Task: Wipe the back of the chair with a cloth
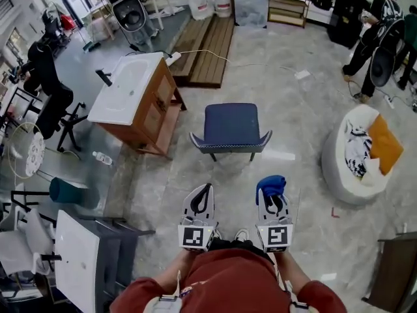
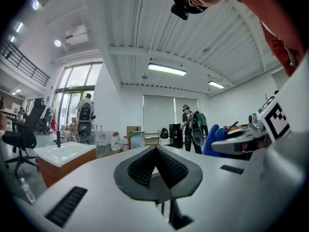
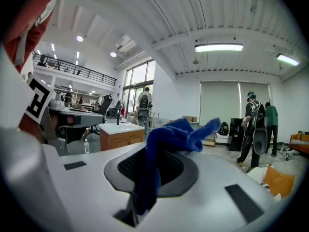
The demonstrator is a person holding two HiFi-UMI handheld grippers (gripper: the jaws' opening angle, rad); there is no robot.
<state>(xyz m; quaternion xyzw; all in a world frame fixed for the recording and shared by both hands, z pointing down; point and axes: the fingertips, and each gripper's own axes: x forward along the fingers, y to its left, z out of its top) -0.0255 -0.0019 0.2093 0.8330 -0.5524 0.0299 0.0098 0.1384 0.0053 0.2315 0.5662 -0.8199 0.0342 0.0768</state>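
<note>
Head view, right claw (image 1: 274, 205) pinching cloth (image 1: 270, 185), left claw (image 1: 202, 193) seemingly closed

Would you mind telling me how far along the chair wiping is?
Done: the blue cloth is clamped in the right gripper. In hand: both grippers hang short of the chair, the left gripper shut and empty. Left: all the wiping of its back.

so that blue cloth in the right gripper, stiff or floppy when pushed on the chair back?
Probably floppy: the cloth droops from the right gripper, one corner sticking out free. Likely light, since a pinch holds the whole bunch. Pushed on the chair, it may fold rather than slide flat.
</note>
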